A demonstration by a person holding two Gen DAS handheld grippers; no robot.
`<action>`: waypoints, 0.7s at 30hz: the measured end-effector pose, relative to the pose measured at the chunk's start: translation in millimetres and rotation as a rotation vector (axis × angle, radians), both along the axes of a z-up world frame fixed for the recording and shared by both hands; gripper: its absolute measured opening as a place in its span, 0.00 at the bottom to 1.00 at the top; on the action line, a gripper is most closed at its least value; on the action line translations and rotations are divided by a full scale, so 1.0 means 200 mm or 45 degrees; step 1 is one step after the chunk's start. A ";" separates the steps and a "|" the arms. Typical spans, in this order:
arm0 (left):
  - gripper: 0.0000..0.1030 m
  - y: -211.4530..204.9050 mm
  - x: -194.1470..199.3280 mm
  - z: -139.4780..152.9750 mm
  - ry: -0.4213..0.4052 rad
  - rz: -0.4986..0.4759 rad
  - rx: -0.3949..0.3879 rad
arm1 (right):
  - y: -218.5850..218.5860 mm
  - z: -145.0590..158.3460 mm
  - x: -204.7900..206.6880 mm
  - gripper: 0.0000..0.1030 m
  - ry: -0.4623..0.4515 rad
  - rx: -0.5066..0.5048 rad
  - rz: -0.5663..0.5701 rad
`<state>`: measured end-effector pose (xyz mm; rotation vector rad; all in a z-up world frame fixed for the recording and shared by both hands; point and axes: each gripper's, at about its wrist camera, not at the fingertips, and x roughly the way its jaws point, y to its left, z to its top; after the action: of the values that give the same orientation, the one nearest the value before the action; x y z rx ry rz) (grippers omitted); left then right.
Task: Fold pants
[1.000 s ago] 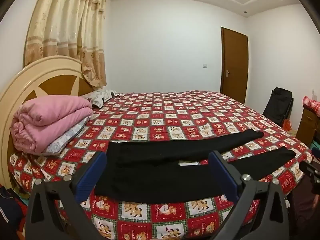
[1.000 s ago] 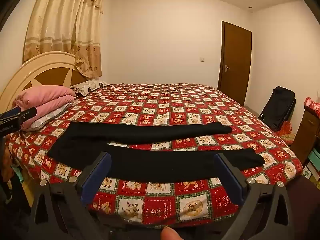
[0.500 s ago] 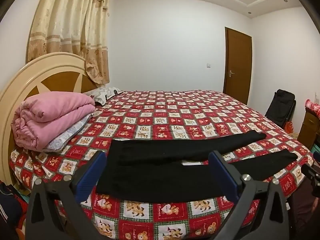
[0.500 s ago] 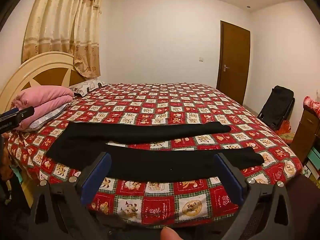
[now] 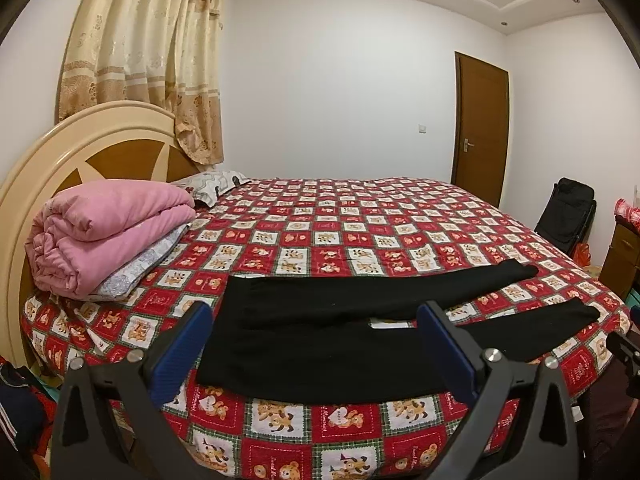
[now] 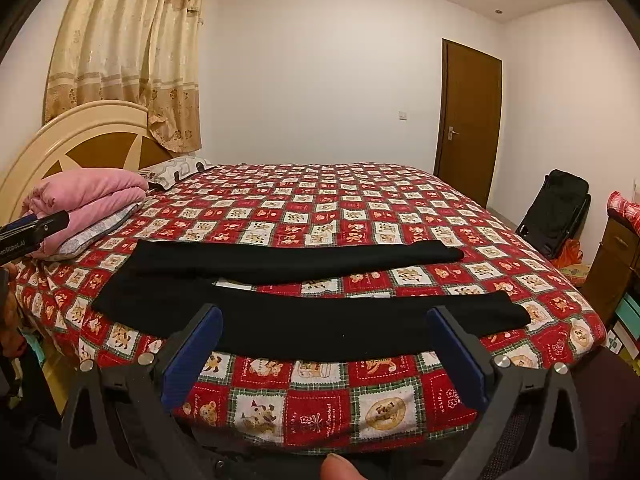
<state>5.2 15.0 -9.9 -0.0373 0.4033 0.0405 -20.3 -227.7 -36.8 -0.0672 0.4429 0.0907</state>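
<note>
Black pants (image 5: 320, 332) lie flat on the red patterned bedspread (image 5: 360, 232), waistband to the left, both legs spread apart and running right. They also show in the right wrist view (image 6: 304, 304). My left gripper (image 5: 316, 320) is open and empty, held in front of the waist end near the bed's front edge. My right gripper (image 6: 326, 322) is open and empty, held in front of the near leg. The left gripper's tip (image 6: 36, 228) shows at the left edge of the right wrist view.
A folded pink blanket (image 5: 104, 232) and a pillow (image 5: 212, 184) lie by the headboard (image 5: 80, 148) at left. A black bag (image 5: 568, 216), a wooden cabinet (image 5: 620, 256) and a brown door (image 5: 482, 132) stand at right.
Both grippers have shifted slightly, so the bed and pants sit a little differently in view. The pants have not moved and both grippers stay open.
</note>
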 end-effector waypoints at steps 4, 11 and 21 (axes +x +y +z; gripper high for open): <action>1.00 0.02 0.00 -0.01 0.005 0.006 -0.002 | 0.00 -0.01 0.00 0.99 0.011 0.007 0.000; 1.00 0.04 0.00 -0.01 0.007 0.011 -0.007 | 0.00 -0.01 0.01 0.99 0.011 0.007 0.001; 1.00 0.04 0.00 -0.01 0.010 0.013 -0.006 | 0.00 -0.01 0.01 0.99 0.008 0.018 -0.006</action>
<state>5.5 22.2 -11.0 -0.0443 0.4108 0.0497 -18.5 -228.1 -38.9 -0.0521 0.4485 0.0890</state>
